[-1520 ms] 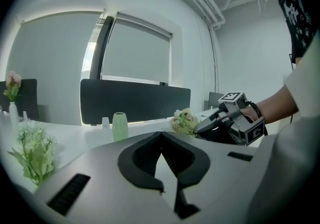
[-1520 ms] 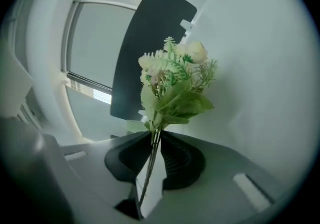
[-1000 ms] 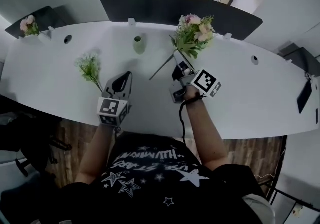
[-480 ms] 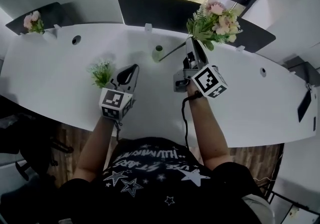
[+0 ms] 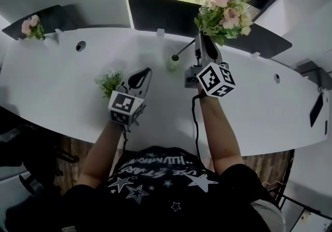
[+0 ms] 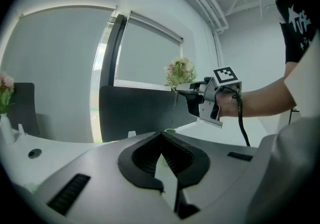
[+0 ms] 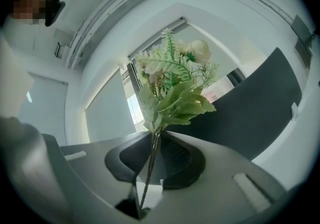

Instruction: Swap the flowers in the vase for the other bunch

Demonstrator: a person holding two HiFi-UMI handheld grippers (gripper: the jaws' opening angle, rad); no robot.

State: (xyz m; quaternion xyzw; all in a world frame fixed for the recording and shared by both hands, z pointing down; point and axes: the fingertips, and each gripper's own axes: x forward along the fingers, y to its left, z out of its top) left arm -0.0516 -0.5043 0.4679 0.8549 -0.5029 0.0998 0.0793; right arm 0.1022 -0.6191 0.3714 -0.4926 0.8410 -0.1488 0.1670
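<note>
Toward the far edge of the table (image 5: 57,91), right of its middle, the head view shows us the small green vase (image 5: 172,63) with the bare lower end of the stem just at its mouth; we cannot tell whether the tip is inside yet. The right gripper (image 5: 202,44) holds the pink bunch (image 5: 226,14) above that edge, blooms high and stem slanting down to the vase. To seat it well, we judge that we should bring the stem nearer upright over the mouth. We should then lower it slowly so the light vase is not tipped, and let go only once the stem stands deep inside. The left gripper (image 5: 146,72), jaws pressed together on nothing, is close enough to steady the vase. The green bunch (image 5: 108,81) lies on the table just left of it. In the left gripper view the jaws meet with nothing between them, and the pink bunch (image 6: 180,71) shows beyond. In the right gripper view the jaws pinch the thin stem (image 7: 150,168), leaves and blooms rising above them. A second ago the pink bunch leaned lower, its stem end down on the table well short of the vase. Now it is lifted, the stem end has reached the vase, and the left gripper has come closer to the vase too.
</note>
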